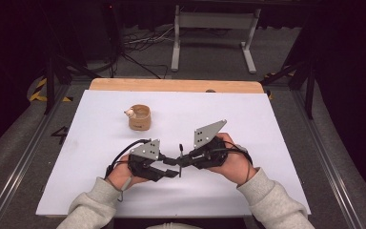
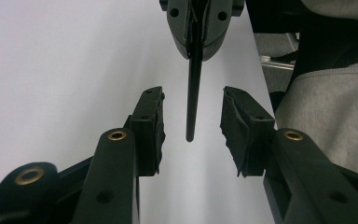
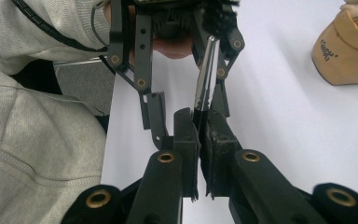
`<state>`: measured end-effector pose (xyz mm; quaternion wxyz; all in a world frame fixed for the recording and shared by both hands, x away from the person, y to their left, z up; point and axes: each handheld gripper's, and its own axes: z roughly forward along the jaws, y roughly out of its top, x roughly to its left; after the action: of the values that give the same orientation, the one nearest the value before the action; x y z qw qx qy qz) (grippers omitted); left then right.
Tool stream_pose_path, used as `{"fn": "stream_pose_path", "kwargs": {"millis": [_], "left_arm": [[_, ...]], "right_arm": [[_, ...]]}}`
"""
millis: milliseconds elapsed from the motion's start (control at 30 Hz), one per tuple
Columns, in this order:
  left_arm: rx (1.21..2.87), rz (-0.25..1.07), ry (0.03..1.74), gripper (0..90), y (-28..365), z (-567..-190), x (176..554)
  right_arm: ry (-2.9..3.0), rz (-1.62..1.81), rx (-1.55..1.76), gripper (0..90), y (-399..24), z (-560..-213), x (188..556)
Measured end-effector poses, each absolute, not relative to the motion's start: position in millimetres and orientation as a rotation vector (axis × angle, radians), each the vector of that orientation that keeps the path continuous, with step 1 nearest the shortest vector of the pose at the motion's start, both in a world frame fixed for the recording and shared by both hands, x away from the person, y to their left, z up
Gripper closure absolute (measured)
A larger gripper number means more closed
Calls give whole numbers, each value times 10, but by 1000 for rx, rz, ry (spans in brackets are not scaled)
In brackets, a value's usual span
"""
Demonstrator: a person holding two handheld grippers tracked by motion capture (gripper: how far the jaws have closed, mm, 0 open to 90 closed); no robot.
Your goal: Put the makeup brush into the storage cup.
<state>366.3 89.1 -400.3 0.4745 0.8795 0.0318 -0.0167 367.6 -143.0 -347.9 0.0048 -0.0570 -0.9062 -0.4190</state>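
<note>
Writing: you can see small dark print on the side of the tan cup point(image 3: 345, 51) in the right gripper view, too small to read. No other lettering is legible.
Rod: a thin black rod point(image 2: 193, 88), silvery along its shaft in the right gripper view point(image 3: 204, 74). It lies between your two grippers, near the front middle of the white board point(image 1: 267, 157).
Rod axis: in the high view the long axis runs from about 3 o'clock to 9 o'clock, free end pointing toward 9 o'clock, at your left gripper.
Right gripper point(image 3: 199, 135): your jaws are pressed together on one end of the rod.
Left gripper point(image 2: 191, 130): your jaws stand apart, one on each side of the rod's free tip. The pads point(image 2: 235, 126) do not touch it; a clear gap shows on both sides.
Cup: stands at about 11 o'clock from your grippers, well apart from them, with a small pale object point(image 1: 130, 113) at its rim.
Sleeves: grey point(image 1: 271, 200), entering from 6 o'clock.
</note>
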Motion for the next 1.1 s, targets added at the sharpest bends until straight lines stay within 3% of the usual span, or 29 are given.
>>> {"fn": "stream_pose_path", "kwargs": {"millis": [433,800,1100], "left_arm": [[2178,-53,86,654,830,-4019,3652],[2195,-20,63,810,808,-4024,3620],[2199,-11,70,843,821,-4025,3632]], "right_arm": [[-2847,-1267,-139,854,-1350,-3450,3693],[-2842,-1260,-123,852,-1306,-3478,3701],[-2835,-1281,-113,841,-1309,-3496,3701]]}}
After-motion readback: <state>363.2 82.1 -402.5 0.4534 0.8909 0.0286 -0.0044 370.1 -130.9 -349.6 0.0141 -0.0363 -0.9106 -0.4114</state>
